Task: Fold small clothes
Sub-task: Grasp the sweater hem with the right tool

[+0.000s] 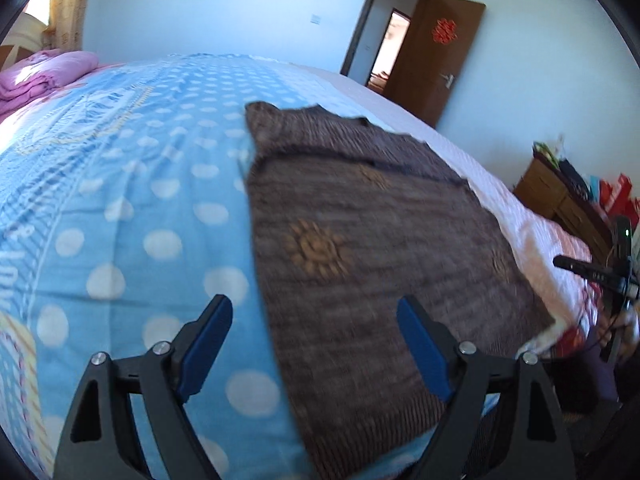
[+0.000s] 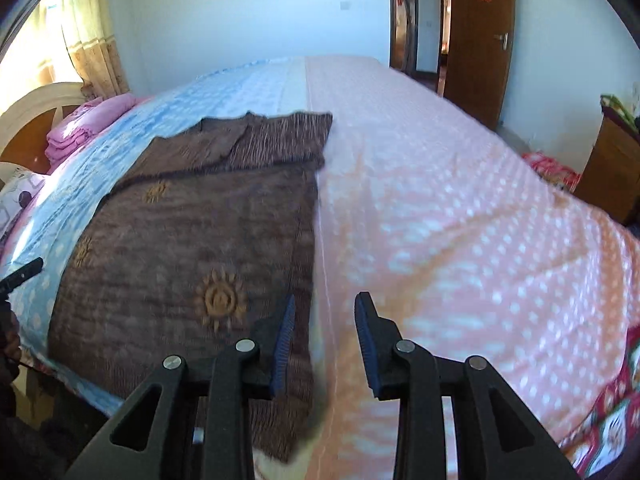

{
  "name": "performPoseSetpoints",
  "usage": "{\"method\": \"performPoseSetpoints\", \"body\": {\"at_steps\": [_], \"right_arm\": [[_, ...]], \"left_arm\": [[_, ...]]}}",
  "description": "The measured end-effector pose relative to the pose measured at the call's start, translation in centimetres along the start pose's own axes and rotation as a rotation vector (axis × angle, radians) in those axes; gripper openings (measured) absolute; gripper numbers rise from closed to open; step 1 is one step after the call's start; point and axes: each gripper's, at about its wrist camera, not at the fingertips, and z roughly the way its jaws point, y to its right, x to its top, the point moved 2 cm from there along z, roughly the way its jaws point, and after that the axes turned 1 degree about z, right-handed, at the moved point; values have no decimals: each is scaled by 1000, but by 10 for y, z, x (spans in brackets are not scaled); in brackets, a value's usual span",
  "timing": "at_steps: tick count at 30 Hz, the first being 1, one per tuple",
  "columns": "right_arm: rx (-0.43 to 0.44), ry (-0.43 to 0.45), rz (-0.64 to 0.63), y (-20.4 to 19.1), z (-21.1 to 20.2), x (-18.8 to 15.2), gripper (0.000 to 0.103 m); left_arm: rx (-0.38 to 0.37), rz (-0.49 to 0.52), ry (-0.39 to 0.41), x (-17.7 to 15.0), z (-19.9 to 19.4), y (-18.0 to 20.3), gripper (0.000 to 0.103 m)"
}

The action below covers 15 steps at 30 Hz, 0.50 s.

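Note:
A brown knitted garment with tan sun motifs point(image 1: 360, 248) lies flat on the bed, its far end folded over. It also shows in the right wrist view point(image 2: 188, 240). My left gripper point(image 1: 316, 312) is open and empty, hovering over the garment's left edge near its front. My right gripper point(image 2: 325, 308) is open and empty, straddling the garment's right edge near its front. The tip of the right gripper point(image 1: 588, 270) shows at the right of the left wrist view.
The bed has a blue dotted sheet point(image 1: 132, 208) on the left and a pink dotted sheet point(image 2: 460, 200) on the right. Folded pink bedding point(image 2: 86, 128) lies by the headboard. A wooden cabinet point(image 1: 560, 196) and an open door point(image 2: 480, 40) stand beyond.

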Motion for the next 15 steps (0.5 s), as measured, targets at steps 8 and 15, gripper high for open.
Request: {"method": "performPoseSetpoints", "body": {"at_steps": [8,15], "right_arm": [[40,-131,-52,-17,10,-51,45],[3,-195,-172,-41,23,-69,54]], "left_arm": [[-29,-54,-97,-44,9,13,93],[-25,-47,-93,-63,1,24,94]]}}
